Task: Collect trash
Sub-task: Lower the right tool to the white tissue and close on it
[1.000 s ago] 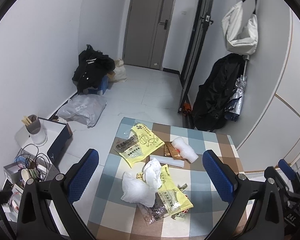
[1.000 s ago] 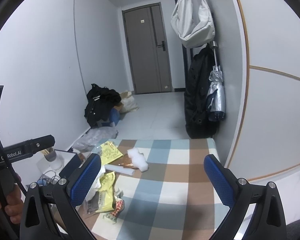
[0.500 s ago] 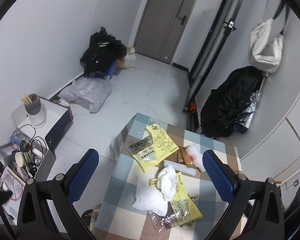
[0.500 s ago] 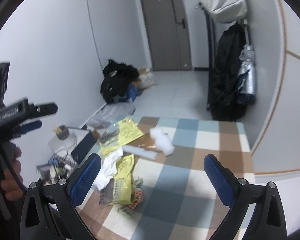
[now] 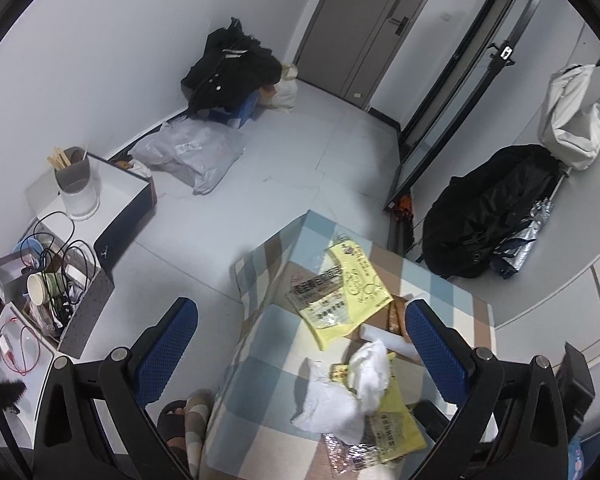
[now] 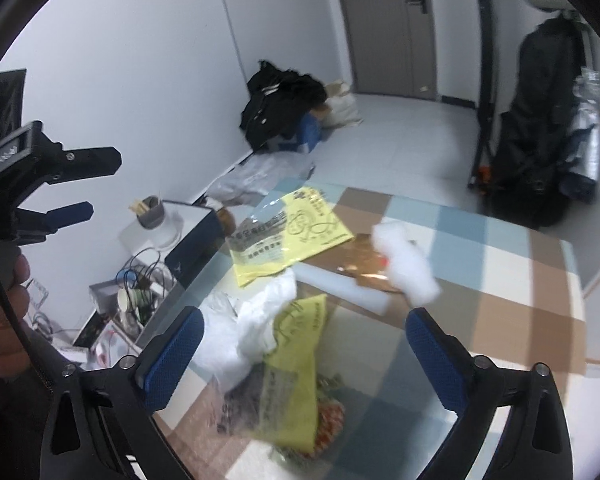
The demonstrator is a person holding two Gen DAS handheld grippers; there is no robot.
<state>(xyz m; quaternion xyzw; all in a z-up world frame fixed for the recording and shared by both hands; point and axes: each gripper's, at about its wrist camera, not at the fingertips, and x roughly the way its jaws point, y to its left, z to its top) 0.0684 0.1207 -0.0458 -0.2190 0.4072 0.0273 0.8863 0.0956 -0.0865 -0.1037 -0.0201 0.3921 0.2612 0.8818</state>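
Trash (image 6: 288, 320) lies scattered on the checked tabletop (image 6: 500, 304), in the lower centre of both views. Right tool (image 6: 304, 348): jaws spread wide, holding nothing, its blue pads (image 6: 172, 356) hanging above the near heap. Between the pads in the right wrist view lie crumpled white tissue (image 6: 256, 316) and a yellow printed bag (image 6: 296, 364) overlapping a clear wrapper with a red-patterned scrap at its lower edge; this part is blurred. Beyond, toward frame centre, a second yellow bag (image 6: 288, 236) lies flat, with a white tube (image 6: 340, 284) and a white foam lump (image 6: 408, 264) to its right, the lump resting on a brown wrapper.

Left tool (image 5: 300, 348): jaws likewise spread and empty, held above the tabletop's left edge (image 5: 260, 336). In the left wrist view its right pad (image 5: 428, 344) overlaps the white tube (image 5: 384, 336); the tissue (image 5: 360, 376) and the lower yellow bag (image 5: 392, 420) sit lower centre, the flat yellow bag (image 5: 340, 296) above them. The left tool also appears at the left edge of the right wrist view (image 6: 76, 188), gripped by a hand (image 6: 4, 316).

Surroundings: a black coat heap (image 5: 228, 68) upper centre, a grey plastic sack (image 5: 192, 152) on the floor, a box of cables (image 5: 52, 276) at left, a grey door (image 5: 364, 24) at top.
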